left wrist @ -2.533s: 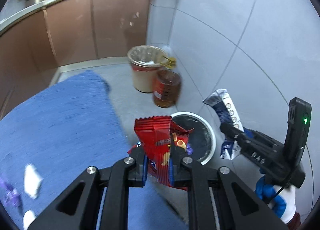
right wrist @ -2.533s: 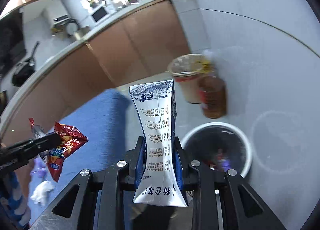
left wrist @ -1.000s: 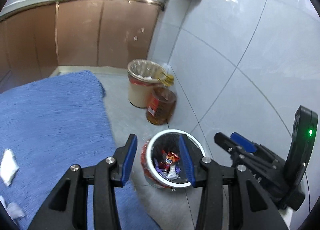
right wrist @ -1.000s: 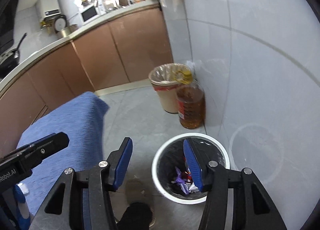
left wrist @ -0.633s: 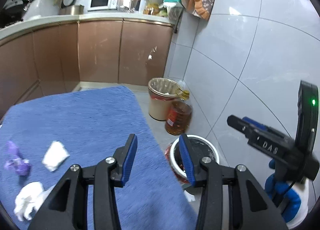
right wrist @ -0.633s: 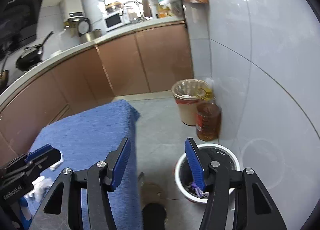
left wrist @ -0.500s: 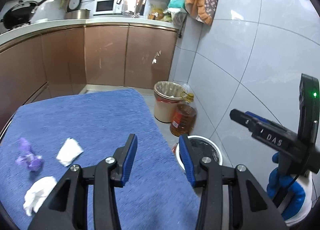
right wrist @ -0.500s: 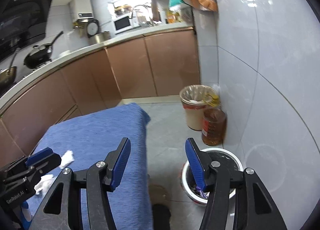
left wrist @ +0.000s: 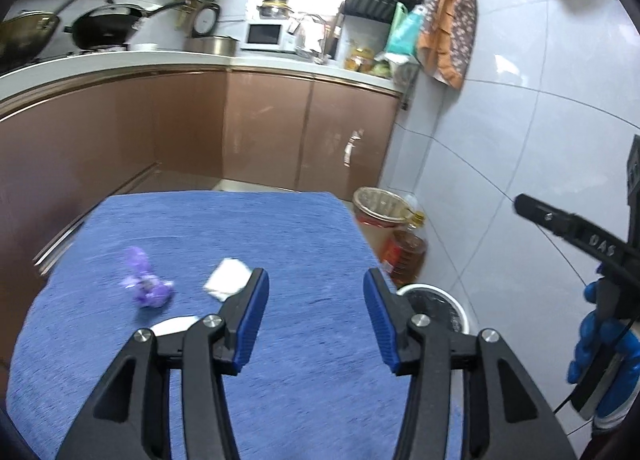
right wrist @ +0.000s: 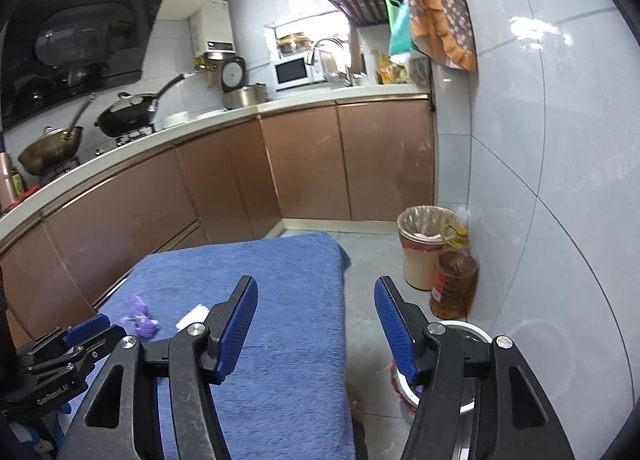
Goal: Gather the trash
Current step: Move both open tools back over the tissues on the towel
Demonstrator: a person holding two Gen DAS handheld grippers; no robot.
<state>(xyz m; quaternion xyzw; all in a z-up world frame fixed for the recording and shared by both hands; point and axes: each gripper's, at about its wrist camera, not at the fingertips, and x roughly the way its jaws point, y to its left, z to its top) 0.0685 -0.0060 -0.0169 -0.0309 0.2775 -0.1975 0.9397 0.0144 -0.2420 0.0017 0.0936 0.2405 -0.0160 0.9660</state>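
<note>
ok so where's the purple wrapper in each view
Left wrist: purple wrapper lies on the blue cloth, left of centre, beside a white scrap.
Right wrist: lower left, on the same cloth.
Shared landmark: oil bottle by the wall.

1. A narrow kitchen: copper-brown cabinets (right wrist: 304, 164) run under a pale countertop (right wrist: 132, 140) along two walls.
2. Glossy grey-white wall tiles (right wrist: 560, 180) catch overhead light at right.
3. A microwave (right wrist: 293, 73) sits by the tap; a black range hood (right wrist: 72, 52) hangs above two woks.
4. The floor (right wrist: 372, 260) is grey tile.
</note>
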